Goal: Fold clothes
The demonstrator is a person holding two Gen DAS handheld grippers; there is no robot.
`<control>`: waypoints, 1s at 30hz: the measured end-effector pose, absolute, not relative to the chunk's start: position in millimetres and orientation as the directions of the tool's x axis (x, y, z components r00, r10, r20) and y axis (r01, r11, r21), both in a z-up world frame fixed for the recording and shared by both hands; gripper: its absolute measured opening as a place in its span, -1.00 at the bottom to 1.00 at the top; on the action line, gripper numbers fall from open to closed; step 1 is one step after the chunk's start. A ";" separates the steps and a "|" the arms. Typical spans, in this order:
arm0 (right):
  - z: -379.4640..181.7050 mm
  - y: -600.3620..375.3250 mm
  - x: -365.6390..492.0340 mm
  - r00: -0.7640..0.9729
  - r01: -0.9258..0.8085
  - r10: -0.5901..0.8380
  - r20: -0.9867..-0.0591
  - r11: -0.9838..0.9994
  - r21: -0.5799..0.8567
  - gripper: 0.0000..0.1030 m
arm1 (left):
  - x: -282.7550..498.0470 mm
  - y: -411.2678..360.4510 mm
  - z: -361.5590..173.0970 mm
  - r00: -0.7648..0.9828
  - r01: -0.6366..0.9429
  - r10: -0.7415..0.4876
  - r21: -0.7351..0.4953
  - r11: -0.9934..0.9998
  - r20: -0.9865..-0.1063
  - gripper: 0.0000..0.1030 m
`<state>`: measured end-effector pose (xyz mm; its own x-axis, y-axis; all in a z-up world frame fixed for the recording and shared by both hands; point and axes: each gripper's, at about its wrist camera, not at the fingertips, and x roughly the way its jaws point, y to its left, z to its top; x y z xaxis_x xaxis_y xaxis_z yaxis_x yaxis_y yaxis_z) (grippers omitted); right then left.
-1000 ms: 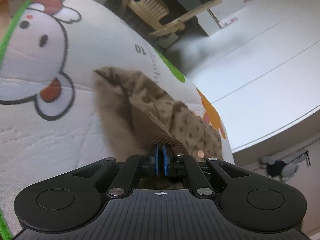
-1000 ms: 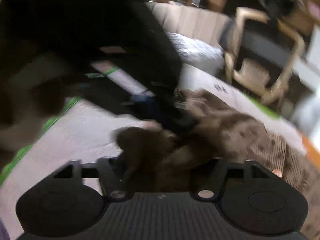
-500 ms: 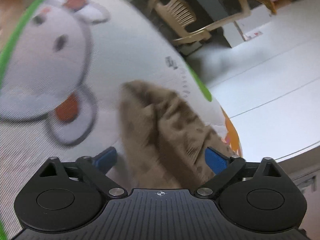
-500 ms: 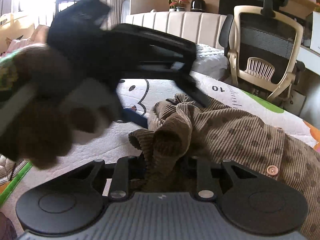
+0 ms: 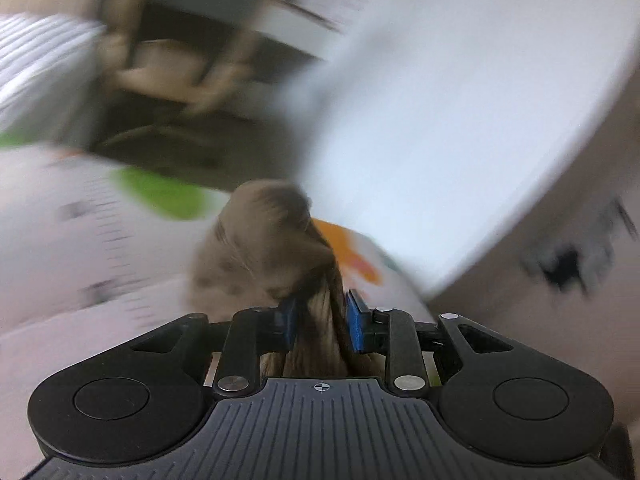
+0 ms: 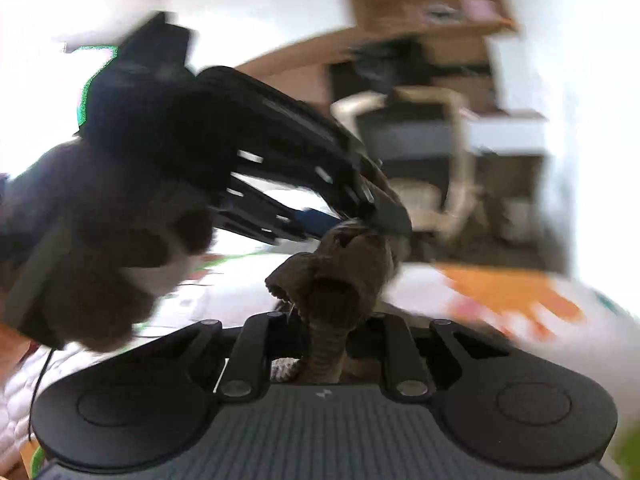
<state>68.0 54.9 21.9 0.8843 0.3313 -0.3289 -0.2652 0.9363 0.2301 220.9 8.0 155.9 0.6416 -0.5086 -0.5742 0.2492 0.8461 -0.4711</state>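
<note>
Both grippers have lifted the shirt (image 5: 276, 248) off the mat (image 5: 60, 264) since half a second ago. Left gripper (image 5: 320, 316), jaws just closing, and right gripper (image 6: 326, 332) each pinch a bunched fold at lower centre. Fast swinging could tug the cloth free.

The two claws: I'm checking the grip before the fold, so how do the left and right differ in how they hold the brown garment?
The left claw shows its blue pads apart, a thick bunch of the brown garment squeezed between them; the right claw hides its pads under the cloth. Both have just been closing. Both grip the same garment, lifted off the printed mat.
</note>
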 end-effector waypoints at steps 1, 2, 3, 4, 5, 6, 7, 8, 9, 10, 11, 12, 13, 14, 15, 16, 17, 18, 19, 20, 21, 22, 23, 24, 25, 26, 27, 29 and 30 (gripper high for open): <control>12.5 37.5 68.6 0.884 -0.219 0.304 -0.356 0.941 0.260 -0.68 | 225.4 -14.9 156.4 0.616 0.295 -0.539 -0.466 0.834 -0.574 -0.12; 2.5 23.8 71.4 0.877 -0.177 0.284 -0.388 0.941 0.289 -0.68 | 228.7 -31.1 153.6 0.591 0.322 -0.570 -0.482 0.815 -0.570 0.03; -8.0 12.5 75.5 0.865 -0.138 0.270 -0.423 0.938 0.318 -0.67 | 231.2 -42.2 154.4 0.575 0.343 -0.596 -0.497 0.797 -0.560 0.07; -18.4 1.1 79.6 0.852 -0.097 0.257 -0.457 0.934 0.344 -0.67 | 231.9 -47.3 157.2 0.570 0.363 -0.616 -0.507 0.782 -0.543 0.14; -26.1 -6.2 83.8 0.842 -0.070 0.249 -0.480 0.930 0.360 -0.67 | 232.2 -48.3 161.4 0.578 0.380 -0.626 -0.507 0.774 -0.523 0.41; -32.0 -10.9 88.2 0.834 -0.050 0.243 -0.495 0.928 0.370 -0.66 | 230.2 -43.3 166.4 0.603 0.392 -0.622 -0.494 0.776 -0.499 0.70; -37.9 -15.6 92.6 0.826 -0.030 0.237 -0.511 0.924 0.380 -0.64 | 226.5 -35.6 169.8 0.635 0.388 -0.598 -0.468 0.794 -0.489 0.76; -42.1 -18.8 96.2 0.822 -0.021 0.235 -0.519 0.923 0.384 -0.59 | 223.4 -26.8 170.1 0.671 0.364 -0.551 -0.427 0.827 -0.496 0.77; -43.8 -20.0 97.5 0.820 -0.021 0.234 -0.522 0.924 0.382 -0.49 | 220.8 -17.6 168.9 0.702 0.337 -0.504 -0.389 0.858 -0.504 0.77; -42.7 -20.2 97.0 0.820 -0.023 0.231 -0.524 0.928 0.372 -0.43 | 220.2 -7.3 161.7 0.717 0.301 -0.459 -0.361 0.883 -0.525 0.78; -40.4 -20.3 96.1 0.820 -0.027 0.226 -0.526 0.933 0.359 -0.24 | 219.8 1.8 153.9 0.727 0.267 -0.417 -0.335 0.904 -0.546 0.78; -35.8 -19.1 95.2 0.824 -0.024 0.210 -0.526 0.941 0.338 -0.06 | 220.3 6.5 143.5 0.721 0.244 -0.391 -0.318 0.916 -0.572 0.78; -27.6 -20.1 90.0 0.838 -0.021 0.187 -0.513 0.950 0.312 -0.01 | 221.1 10.1 132.2 0.712 0.223 -0.365 -0.300 0.928 -0.599 0.78; -18.0 -23.0 82.2 0.854 -0.020 0.164 -0.493 0.958 0.284 0.03 | 222.7 9.5 117.0 0.698 0.206 -0.340 -0.278 0.938 -0.630 0.78; -8.4 -25.9 74.3 0.870 -0.019 0.142 -0.471 0.966 0.257 0.07 | 224.6 8.2 102.7 0.683 0.193 -0.318 -0.258 0.947 -0.657 0.75; 3.4 -28.2 68.5 0.889 -0.020 0.124 -0.441 0.972 0.232 0.12 | 227.8 4.1 91.9 0.672 0.190 -0.312 -0.251 0.949 -0.671 0.73; 16.6 -30.1 64.0 0.908 -0.023 0.108 -0.405 0.978 0.210 0.26 | 231.0 0.0 81.1 0.661 0.187 -0.306 -0.244 0.951 -0.685 0.72; 30.9 -30.6 61.7 0.926 -0.035 0.102 -0.364 0.982 0.186 0.37 | 233.3 -3.7 71.6 0.652 0.187 -0.303 -0.240 0.953 -0.695 0.72; 43.8 -30.2 64.9 0.937 -0.055 0.107 -0.333 0.985 0.162 0.41 | 233.2 -6.2 67.3 0.651 0.195 -0.310 -0.243 0.950 -0.693 0.74; 53.9 -27.8 71.4 0.942 -0.074 0.113 -0.315 0.988 0.134 0.44 | 234.7 -10.7 64.3 0.654 0.206 -0.310 -0.232 0.951 -0.690 0.76; 58.9 -23.0 83.9 0.939 -0.099 0.131 -0.317 0.988 0.115 0.44 | 233.1 -17.4 62.5 0.660 0.221 -0.300 -0.204 0.954 -0.688 0.77; 61.5 -17.4 99.9 0.931 -0.130 0.157 -0.331 0.986 0.102 0.45 | 229.8 -26.2 63.0 0.668 0.230 -0.282 -0.169 0.958 -0.689 0.78; 64.0 -11.8 115.9 0.921 -0.160 0.182 -0.344 0.983 0.091 0.54 | 228.7 -33.2 62.1 0.679 0.231 -0.258 -0.134 0.964 -0.687 0.83; 66.5 -6.1 131.8 0.911 -0.191 0.207 -0.358 0.978 0.079 0.63 | 227.6 -39.1 61.3 0.689 0.233 -0.238 -0.102 0.967 -0.685 0.84; 60.5 -1.0 147.7 0.892 -0.208 0.212 -0.399 0.977 0.054 0.64 | 226.5 -41.3 61.0 0.695 0.233 -0.230 -0.090 0.968 -0.682 0.85; 48.8 4.0 163.5 0.867 -0.218 0.203 -0.456 0.976 0.021 0.64 | 225.4 -42.4 61.2 0.697 0.230 -0.226 -0.086 0.969 -0.680 0.86; 33.2 9.4 178.0 0.839 -0.211 0.160 -0.520 0.977 -0.041 0.63 | 225.0 -41.3 61.2 0.697 0.226 -0.224 -0.088 0.970 -0.681 0.87; 1.5 7.9 188.9 0.811 -0.175 0.029 -0.585 0.965 -0.194 0.63 | 222.1 -36.2 62.7 0.696 0.224 -0.225 -0.091 0.970 -0.682 0.88; -10.1 1.4 188.9 0.807 -0.150 -0.025 -0.589 0.957 -0.247 0.64 | 221.3 -33.2 63.1 0.694 0.224 -0.225 -0.092 0.970 -0.684 0.88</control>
<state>188.9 1.4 -10.1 0.8075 -0.0255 -0.5894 -0.1499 0.9574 -0.2467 221.3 -33.2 63.1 0.6941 -0.2252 -0.6837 0.2242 0.9702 -0.0919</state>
